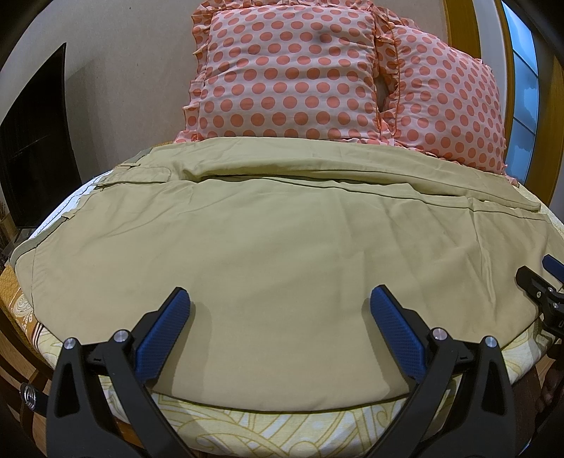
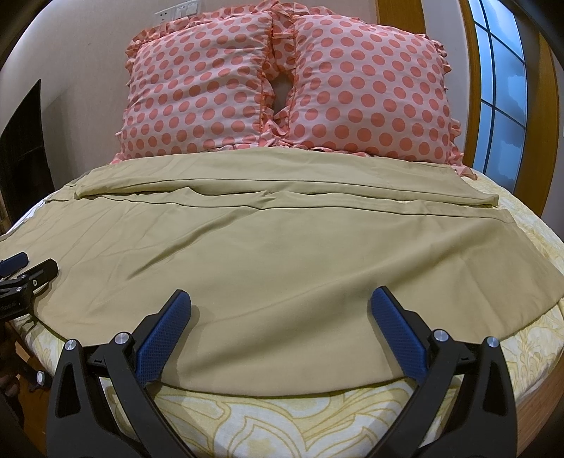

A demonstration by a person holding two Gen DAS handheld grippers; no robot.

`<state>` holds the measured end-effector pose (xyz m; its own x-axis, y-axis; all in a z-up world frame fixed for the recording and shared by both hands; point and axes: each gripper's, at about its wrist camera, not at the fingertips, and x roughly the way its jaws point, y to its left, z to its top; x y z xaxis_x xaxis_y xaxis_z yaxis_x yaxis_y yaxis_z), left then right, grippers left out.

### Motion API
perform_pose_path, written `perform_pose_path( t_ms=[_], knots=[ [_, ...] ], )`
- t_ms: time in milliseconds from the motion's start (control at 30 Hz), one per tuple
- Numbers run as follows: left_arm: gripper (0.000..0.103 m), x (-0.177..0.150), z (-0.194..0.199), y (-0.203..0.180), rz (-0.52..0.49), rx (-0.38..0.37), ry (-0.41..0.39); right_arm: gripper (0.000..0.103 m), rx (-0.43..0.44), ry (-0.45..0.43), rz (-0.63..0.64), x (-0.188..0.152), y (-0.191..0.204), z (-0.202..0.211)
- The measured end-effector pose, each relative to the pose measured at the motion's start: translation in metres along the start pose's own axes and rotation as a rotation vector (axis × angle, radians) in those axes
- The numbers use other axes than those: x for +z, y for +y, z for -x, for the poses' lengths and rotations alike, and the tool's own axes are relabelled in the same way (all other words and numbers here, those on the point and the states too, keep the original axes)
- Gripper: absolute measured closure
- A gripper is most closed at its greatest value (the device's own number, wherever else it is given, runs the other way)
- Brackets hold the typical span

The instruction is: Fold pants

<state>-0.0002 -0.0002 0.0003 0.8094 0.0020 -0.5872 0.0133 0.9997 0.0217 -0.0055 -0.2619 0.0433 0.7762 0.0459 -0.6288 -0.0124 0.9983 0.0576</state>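
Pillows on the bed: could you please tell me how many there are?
2, both propped upright at the head of the bed behind the pants: the left pillow and the right pillow, side by side with frills touching. Nothing suggests more hidden behind them.

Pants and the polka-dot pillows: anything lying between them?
Nothing. In the right wrist view the far edge of the khaki pants runs right up against the two polka-dot pillows, with no gap showing.

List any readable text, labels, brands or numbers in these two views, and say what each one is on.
No text reads clearly in either view.
The other gripper at the left edge of the right wrist view carries faint white lettering, too small and blurred to read.
The pants, pillows, bed sheet and wall switch plate show no lettering.
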Motion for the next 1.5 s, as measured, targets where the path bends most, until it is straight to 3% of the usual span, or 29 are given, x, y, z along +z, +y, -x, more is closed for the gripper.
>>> perform_pose_path(
  t_ms=[333, 500, 567, 733, 933, 1033, 1133, 1233, 1267, 1367, 1433, 1500],
  knots=[
    [0.002, 0.001, -0.001, 0.0, -0.004, -0.007, 0.009, 0.001, 0.007, -0.003, 0.008, 0.003, -0.004, 0.001],
    [0.002, 0.004, 0.0, 0.003, -0.023, -0.029, 0.016, 0.001, 0.054, 0.093, 0.048, 0.019, -0.011, -0.005],
    [0.002, 0.005, 0.0, 0.004, -0.032, -0.039, 0.021, 0.001, 0.016, 0.124, 0.03, 0.037, -0.025, -0.008],
    [0.002, 0.02, 0.007, 0.013, -0.023, -0.044, 0.002, 0.001, -0.077, 0.115, -0.164, 0.107, -0.099, -0.032],
    [0.002, 0.057, 0.013, 0.022, -0.013, 0.019, -0.092, 0.002, -0.305, 0.226, -0.503, 0.182, -0.211, -0.146],
    [0.002, 0.066, 0.01, 0.024, 0.0, 0.032, -0.103, 0.017, -0.424, 0.277, -0.608, 0.205, -0.248, -0.204],
    [0.002, 0.071, 0.003, 0.023, 0.003, 0.031, -0.094, 0.018, -0.515, 0.308, -0.666, 0.217, -0.269, -0.245],
    [0.002, 0.073, -0.004, 0.023, -0.004, 0.036, -0.081, 0.026, -0.591, 0.371, -0.672, 0.214, -0.281, -0.273],
    [0.002, 0.072, -0.005, 0.022, -0.005, 0.037, -0.076, 0.031, -0.626, 0.374, -0.62, 0.215, -0.279, -0.279],
    [0.002, 0.073, -0.009, 0.023, -0.006, 0.034, -0.065, 0.063, -0.589, 0.323, -0.553, 0.21, -0.278, -0.277],
    [0.002, 0.075, -0.01, 0.024, 0.003, 0.029, -0.069, 0.089, -0.543, 0.287, -0.593, 0.201, -0.291, -0.266],
    [0.002, 0.077, -0.009, 0.028, 0.022, 0.014, -0.072, 0.098, -0.399, 0.228, -0.72, 0.188, -0.31, -0.247]
  ],
)
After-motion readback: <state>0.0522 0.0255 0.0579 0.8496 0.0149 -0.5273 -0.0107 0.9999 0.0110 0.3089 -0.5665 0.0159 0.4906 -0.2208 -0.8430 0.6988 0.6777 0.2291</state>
